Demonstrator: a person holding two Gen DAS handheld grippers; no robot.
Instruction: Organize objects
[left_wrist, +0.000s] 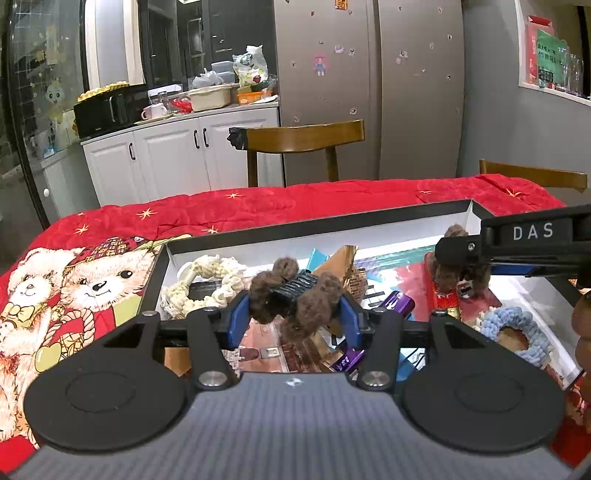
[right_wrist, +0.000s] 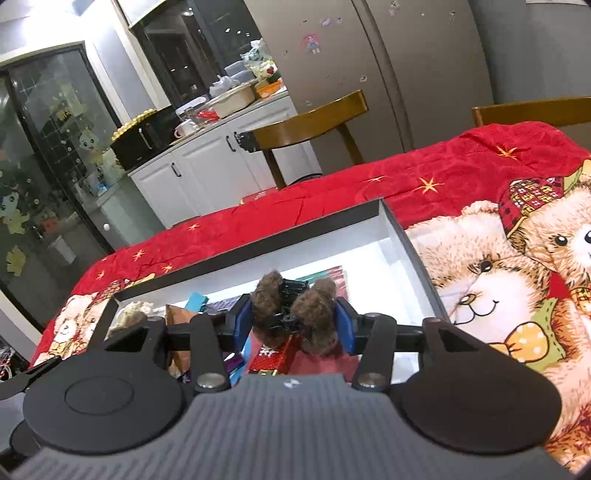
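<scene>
A brown fuzzy hair claw (left_wrist: 295, 291) sits between the blue pads of my left gripper (left_wrist: 295, 315), which touch its fuzz on both sides, over a shallow white box with a dark rim (left_wrist: 332, 225). My right gripper (right_wrist: 293, 323) holds a second brown fuzzy claw (right_wrist: 291, 310) the same way, above the right part of the box (right_wrist: 258, 243). In the left wrist view the right gripper (left_wrist: 461, 266) reaches in from the right, with that second claw (left_wrist: 452, 273) under its finger.
Inside the box lie a cream knitted ring (left_wrist: 207, 280), a blue knitted ring (left_wrist: 513, 325), a purple clip (left_wrist: 391, 302) and coloured packets. The box rests on a red bear-print blanket (left_wrist: 110, 229). Two wooden chairs (left_wrist: 303, 140) stand behind the table.
</scene>
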